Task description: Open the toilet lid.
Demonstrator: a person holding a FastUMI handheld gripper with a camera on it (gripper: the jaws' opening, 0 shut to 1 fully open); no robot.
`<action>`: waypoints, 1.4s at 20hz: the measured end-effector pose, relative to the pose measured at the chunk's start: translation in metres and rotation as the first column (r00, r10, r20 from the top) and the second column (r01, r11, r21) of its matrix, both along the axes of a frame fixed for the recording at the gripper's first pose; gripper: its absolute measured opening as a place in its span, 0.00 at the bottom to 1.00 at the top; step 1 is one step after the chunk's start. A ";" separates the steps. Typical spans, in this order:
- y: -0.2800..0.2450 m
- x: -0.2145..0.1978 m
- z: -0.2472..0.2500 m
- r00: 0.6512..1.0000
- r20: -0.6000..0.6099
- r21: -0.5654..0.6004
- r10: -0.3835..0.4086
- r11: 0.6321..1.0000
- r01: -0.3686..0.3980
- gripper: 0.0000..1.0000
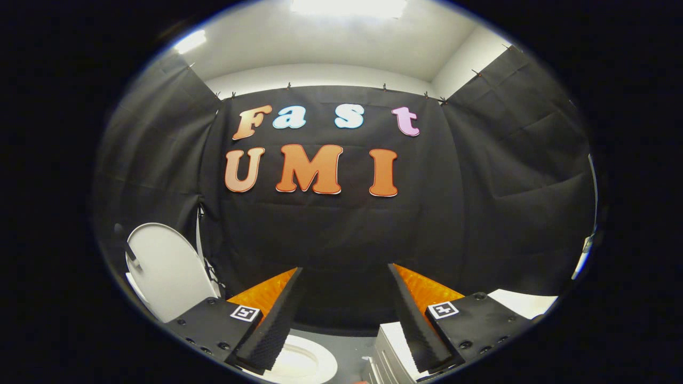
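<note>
**Claw spread wide, toilet lid standing up**

The claw is spread, its two fingers wide apart with nothing between them and neither touching anything. Just below and ahead of the left finger lies the toilet seat, a white oval ring seen from above, resting on the grey floor. Beside the right finger, low down, sits a white ridged object; what it is cannot be told. Beyond the left finger, off to the left, the toilet lid stands raised, a white rounded panel tilted upright, well apart from the claw. Farther back, black cloth hangs as the booth's wall across the whole scene. Above it runs a white ceiling with a bright light.
</note>
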State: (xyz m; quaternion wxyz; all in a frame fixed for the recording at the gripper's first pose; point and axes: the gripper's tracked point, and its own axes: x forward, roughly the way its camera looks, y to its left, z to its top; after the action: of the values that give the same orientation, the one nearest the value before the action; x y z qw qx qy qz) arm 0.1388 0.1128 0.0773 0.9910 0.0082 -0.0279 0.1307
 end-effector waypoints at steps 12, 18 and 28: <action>-0.036 -0.030 -0.021 0.998 -0.035 -0.068 -0.055 0.996 0.053 0.99; -0.052 -0.072 -0.041 0.992 -0.078 -0.012 -0.102 0.995 0.102 0.99; -0.052 -0.103 -0.094 0.991 -0.084 0.022 -0.107 0.994 0.109 0.99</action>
State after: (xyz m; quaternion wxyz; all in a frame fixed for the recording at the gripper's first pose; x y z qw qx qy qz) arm 0.0354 0.0611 -0.0166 0.9967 0.0251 0.0109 0.0760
